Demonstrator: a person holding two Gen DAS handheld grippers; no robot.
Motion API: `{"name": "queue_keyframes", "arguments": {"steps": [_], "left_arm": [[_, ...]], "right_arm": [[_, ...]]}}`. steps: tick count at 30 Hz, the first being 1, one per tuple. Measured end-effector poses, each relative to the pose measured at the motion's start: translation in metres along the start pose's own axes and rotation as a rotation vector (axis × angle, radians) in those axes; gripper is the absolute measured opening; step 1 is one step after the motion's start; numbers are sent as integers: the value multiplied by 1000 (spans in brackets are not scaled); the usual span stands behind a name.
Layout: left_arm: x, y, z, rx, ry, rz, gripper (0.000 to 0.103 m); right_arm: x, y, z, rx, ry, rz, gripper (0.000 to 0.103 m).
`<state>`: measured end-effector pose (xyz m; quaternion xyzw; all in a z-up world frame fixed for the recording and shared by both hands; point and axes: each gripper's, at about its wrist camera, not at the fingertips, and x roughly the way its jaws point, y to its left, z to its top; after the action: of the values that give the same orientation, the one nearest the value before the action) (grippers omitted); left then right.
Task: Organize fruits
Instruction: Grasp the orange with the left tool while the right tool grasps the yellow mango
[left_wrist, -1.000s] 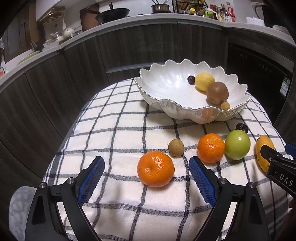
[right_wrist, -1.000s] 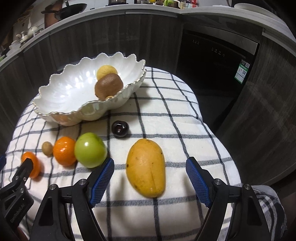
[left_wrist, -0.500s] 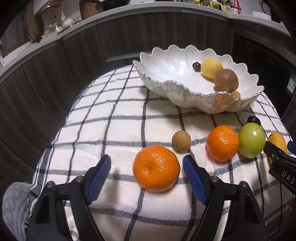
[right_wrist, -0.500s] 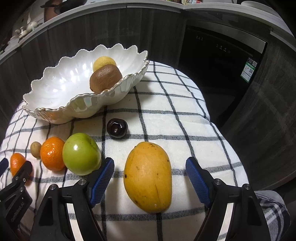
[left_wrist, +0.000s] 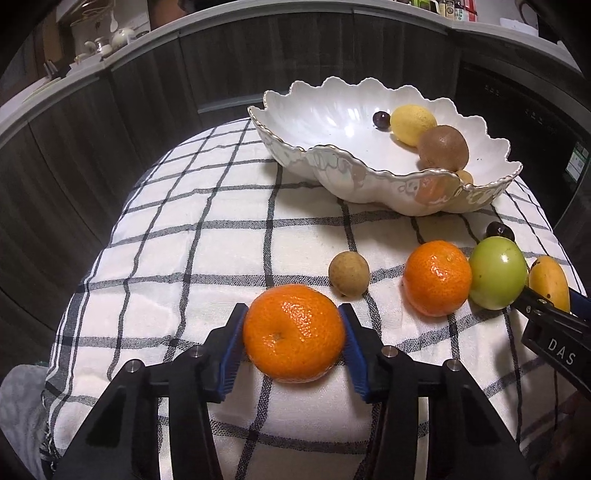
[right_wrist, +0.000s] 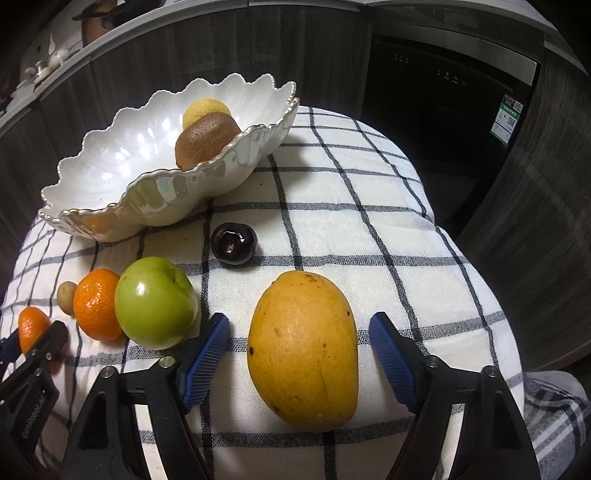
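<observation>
I am pinching the near tangerine (left_wrist: 293, 332) with my left gripper (left_wrist: 292, 332); both blue pads are touching its sides, and it is sitting on the checked cloth (left_wrist: 207, 243) at about 7 o'clock from the bowl (left_wrist: 325, 122). Half a second ago these fingers were still spread apart around it. My right gripper (right_wrist: 299, 347) is standing wide around the mango (right_wrist: 303, 350), with a gap on each side, as it was before.

The left view is showing inside the bowl a dark cherry (left_wrist: 381, 119) and a small tan fruit (left_wrist: 463, 176) by the rim; the right view is not showing these two, only the lemon (right_wrist: 206, 109) and the kiwi (right_wrist: 205, 139). The right view is showing the whole mango, while the left view is giving only its edge.

I am counting two tangerines, the second (left_wrist: 436, 277) at 2 o'clock from the first, one green apple (left_wrist: 496, 273) touching it, one brown longan (left_wrist: 349, 273), one cherry on the cloth (right_wrist: 233, 243), one mango, and four fruits in the bowl.
</observation>
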<state>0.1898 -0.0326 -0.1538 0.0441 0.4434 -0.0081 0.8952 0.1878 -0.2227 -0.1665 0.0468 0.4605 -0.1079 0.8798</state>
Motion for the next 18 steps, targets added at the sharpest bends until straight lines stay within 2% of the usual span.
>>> {"name": "queue_keyframes", "arguments": {"steps": [2, 3, 5, 18], "left_arm": [[0, 0, 0, -2, 1, -3, 48], [0, 0, 0, -1, 1, -1, 48], [-1, 1, 0, 2, 0, 2, 47], [-11, 1, 3, 4, -29, -9, 47]], "right_arm": [[-1, 2, 0, -10, -6, 9, 62], [-2, 3, 1, -16, -9, 11, 60], [-4, 3, 1, -20, -14, 17, 50], [-19, 3, 3, -21, -54, 35, 50]]}}
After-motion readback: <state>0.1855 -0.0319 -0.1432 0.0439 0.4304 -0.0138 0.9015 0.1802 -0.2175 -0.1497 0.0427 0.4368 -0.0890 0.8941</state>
